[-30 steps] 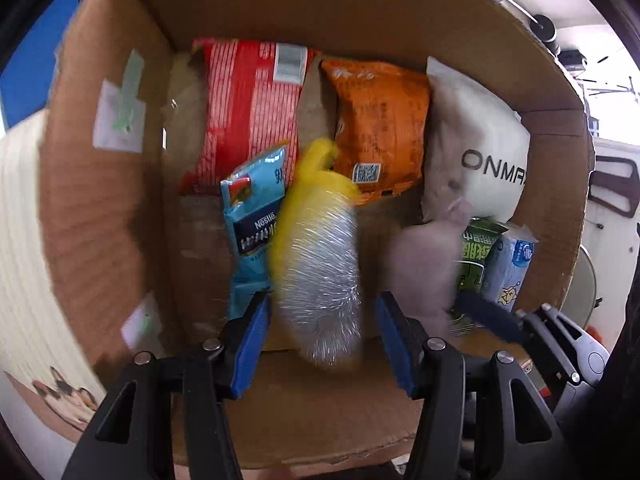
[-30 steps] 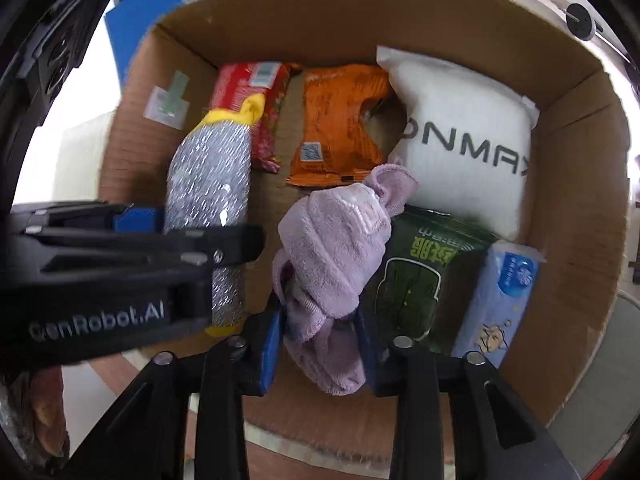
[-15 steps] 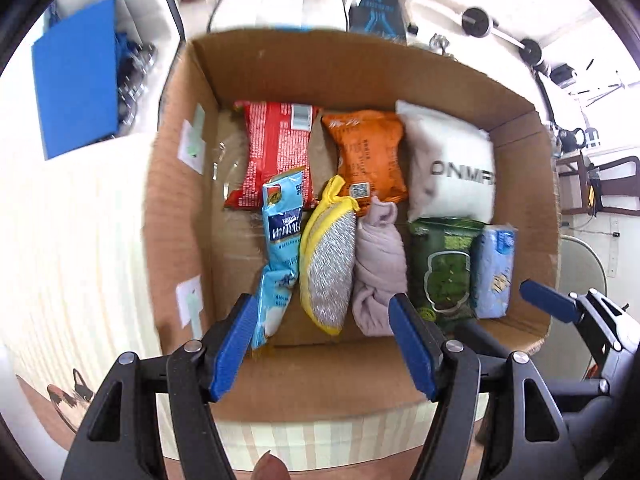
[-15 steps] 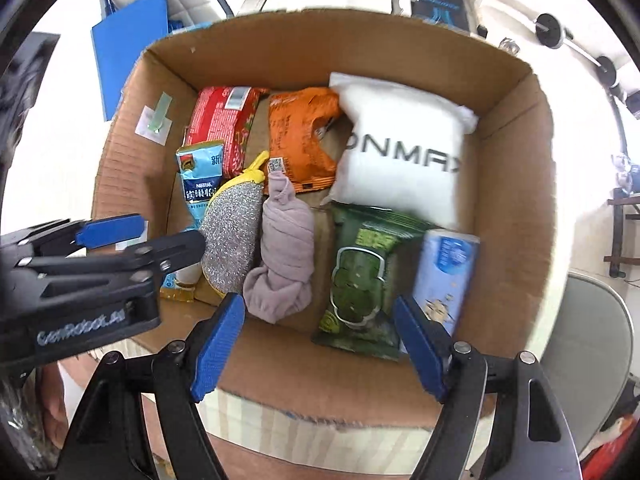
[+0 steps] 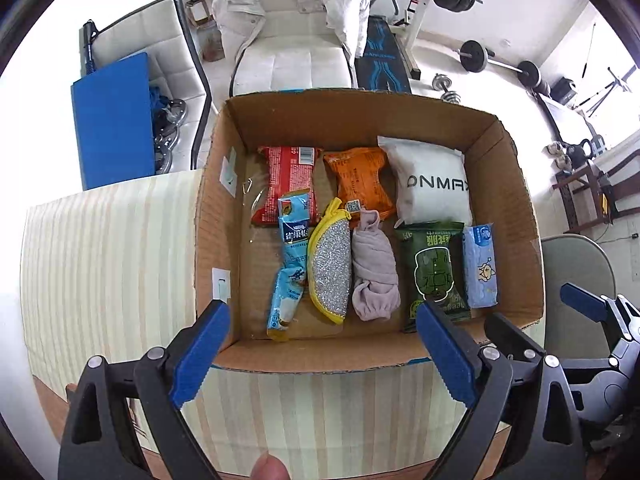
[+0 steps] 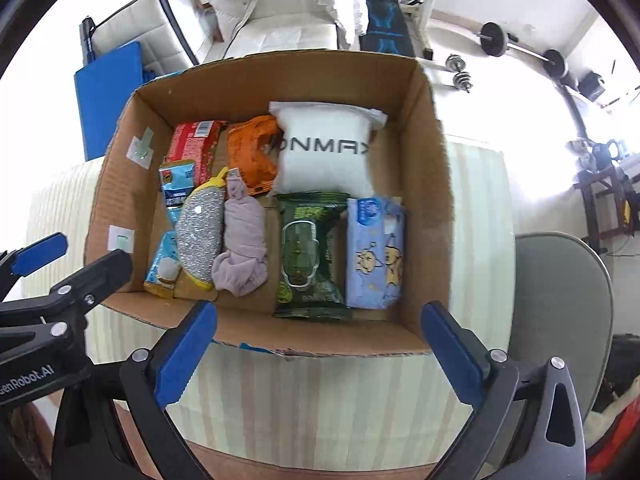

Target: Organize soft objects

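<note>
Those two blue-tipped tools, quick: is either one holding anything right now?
Left tool: open, holding nothing, above the cardboard box.
Right tool: open, holding nothing.

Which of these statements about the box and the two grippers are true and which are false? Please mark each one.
1. Both grippers, left and right, are open and hold nothing. True.
2. The scrubber lies on the table outside the box. False: it lies inside the box.
3. The cloth lies between the scrubber and the green pack. True.
4. The white pillow stands at the near wall. False: it lies at the far wall.
</note>
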Motion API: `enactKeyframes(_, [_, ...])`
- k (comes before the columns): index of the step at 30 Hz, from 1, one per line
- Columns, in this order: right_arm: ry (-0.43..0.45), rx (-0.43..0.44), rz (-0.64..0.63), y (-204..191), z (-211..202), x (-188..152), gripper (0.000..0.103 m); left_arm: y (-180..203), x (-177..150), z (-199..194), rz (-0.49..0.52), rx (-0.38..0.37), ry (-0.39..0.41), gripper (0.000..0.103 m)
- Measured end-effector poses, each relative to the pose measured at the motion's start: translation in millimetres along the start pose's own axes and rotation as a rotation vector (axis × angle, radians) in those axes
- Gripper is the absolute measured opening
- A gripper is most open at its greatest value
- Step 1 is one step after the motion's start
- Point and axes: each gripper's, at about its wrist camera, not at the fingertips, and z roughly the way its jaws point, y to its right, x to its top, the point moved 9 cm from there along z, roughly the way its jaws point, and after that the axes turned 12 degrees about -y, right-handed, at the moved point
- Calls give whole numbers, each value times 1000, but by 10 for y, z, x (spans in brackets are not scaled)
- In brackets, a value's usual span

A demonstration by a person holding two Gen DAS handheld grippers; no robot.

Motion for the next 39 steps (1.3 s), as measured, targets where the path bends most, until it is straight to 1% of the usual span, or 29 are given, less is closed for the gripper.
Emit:
enactKeyframes(2, [20, -22, 5, 22, -14, 1, 103, -12, -10, -14, -10, 6, 9, 95])
enactKeyframes(7, [53, -31, 14, 69, -169, -50, 103, -21, -72, -173, -29, 10, 42, 95])
enactKeyframes(10, [85, -32, 18, 96, -329, -110, 103, -5, -130, -378, -27, 17, 84, 95])
enactKeyframes(13, [125, -18, 23, 118, -546, -224, 103, 22, -263, -717, -30, 44, 160, 95])
enactKeyframes(18, [201, 14, 15, 134, -1033, -577, 103, 130, -622, -1191, -19, 46, 240, 95])
enactKeyframes(20, [240, 8, 7, 141, -1245, -750, 103, 168, -813, -1360, -18, 49, 260, 95])
enactKeyframes(21, [260, 2, 2, 146, -1346, -834, 103, 188, -910, -1444, -19, 38, 271, 95])
enactKeyframes(26, [344, -10, -13, 171, -1849, -1271, 103, 198, -1253, -1768, -22, 29, 308, 95])
enactKeyframes(30, [387, 7, -9, 214, -2182, -1584, 103, 195, -1500, -2069, -35, 9, 337, 95])
enactKeyframes(33, [421, 20, -1, 241, -2439, -1834, 103, 242, -1693, -2331, -34, -32, 361, 95])
enactKeyframes(36, [447, 29, 2, 245, -2643, -2060, 103, 281, -1826, -2521, -24, -28, 392, 95])
enactKeyframes(39, [472, 37, -3, 215, -2835, -2277, 103, 300, -1948, -2680, -15, -7, 417, 95])
